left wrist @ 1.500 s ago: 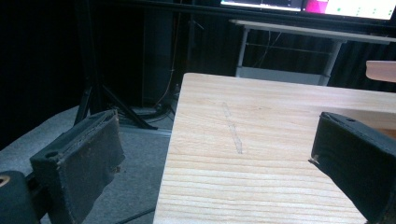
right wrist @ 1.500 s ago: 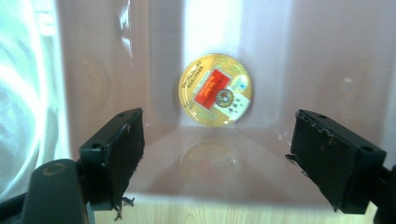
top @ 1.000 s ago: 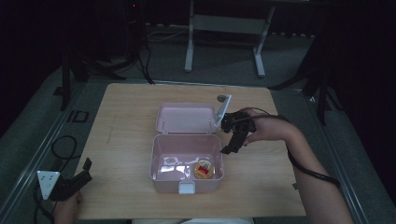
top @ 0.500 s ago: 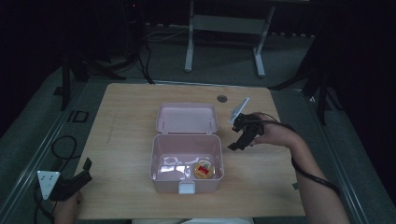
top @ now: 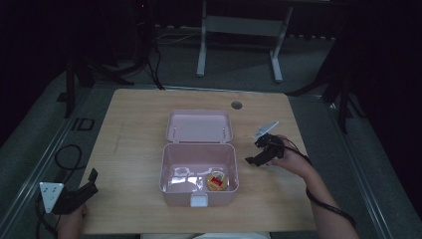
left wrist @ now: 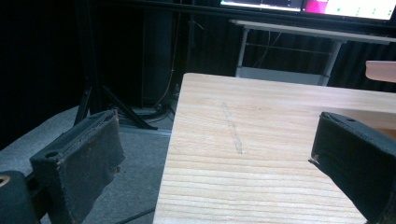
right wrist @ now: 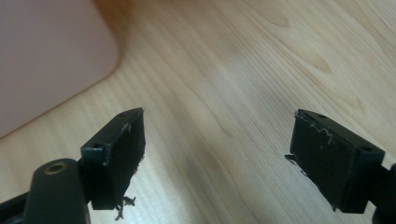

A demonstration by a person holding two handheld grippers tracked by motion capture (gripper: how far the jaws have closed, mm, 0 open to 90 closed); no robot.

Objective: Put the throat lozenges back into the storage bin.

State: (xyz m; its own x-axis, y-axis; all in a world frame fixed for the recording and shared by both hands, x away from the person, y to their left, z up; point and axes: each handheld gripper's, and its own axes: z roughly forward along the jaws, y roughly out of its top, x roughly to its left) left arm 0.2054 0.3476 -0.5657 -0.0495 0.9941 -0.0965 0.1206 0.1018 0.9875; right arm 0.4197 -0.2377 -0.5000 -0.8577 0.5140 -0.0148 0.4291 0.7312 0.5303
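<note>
High view: pink box (top: 199, 172) lying open on table (top: 134, 134); right gripper (top: 258, 155) beside it, jaws wide, empty; left gripper (top: 82, 191) likewise.

Open pink box (top: 199, 149) on table (top: 134, 144)

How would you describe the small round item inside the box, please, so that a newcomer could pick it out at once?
Start at the wooden table and find the open pink box at its middle, lid lying back. Inside the box, look in the near right corner for the small round tin. Its gold rim and red label set it apart from the pale, glossy clear wrapping on its left.
</note>
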